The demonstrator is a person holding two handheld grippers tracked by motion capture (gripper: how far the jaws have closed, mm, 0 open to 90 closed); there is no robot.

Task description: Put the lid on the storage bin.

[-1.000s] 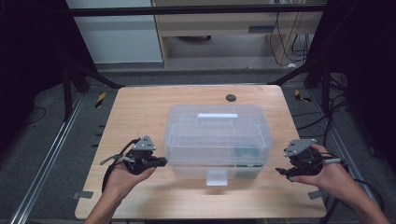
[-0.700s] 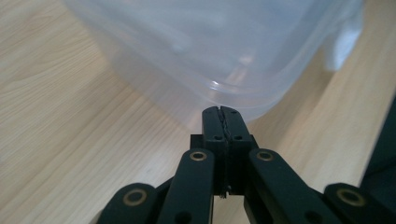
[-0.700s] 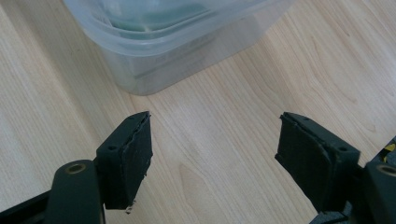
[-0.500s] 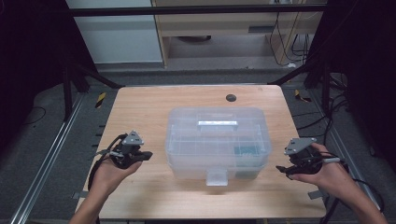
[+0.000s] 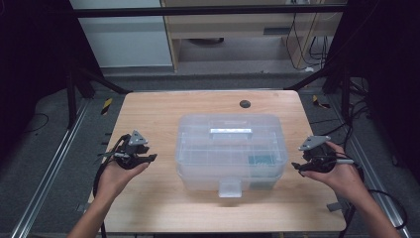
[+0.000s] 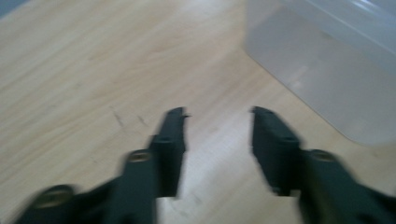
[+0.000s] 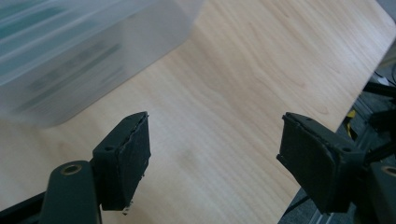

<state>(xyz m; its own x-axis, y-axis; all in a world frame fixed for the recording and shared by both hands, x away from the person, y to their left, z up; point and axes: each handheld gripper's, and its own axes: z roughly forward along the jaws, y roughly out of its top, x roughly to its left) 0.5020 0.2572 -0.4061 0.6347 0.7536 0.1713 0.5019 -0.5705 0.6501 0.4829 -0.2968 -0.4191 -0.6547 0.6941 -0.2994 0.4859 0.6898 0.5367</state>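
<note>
I see a clear plastic box [image 5: 231, 148] sitting lid-on in the middle of the wooden table [image 5: 158, 114], its front latch facing me. My left gripper [image 5: 148, 158] is held over the table well apart from the box's left side, jaws parted with nothing between them. My right gripper [image 5: 296, 167] is near the box's right side by the table's edge, jaws spread wide and empty. A small dark disc [image 5: 244, 103] lies on the table behind the box.

Black grippers [image 5: 132, 152] with grey three-cornered plates, black cables, blocky fingers [image 7: 126, 158].
</note>
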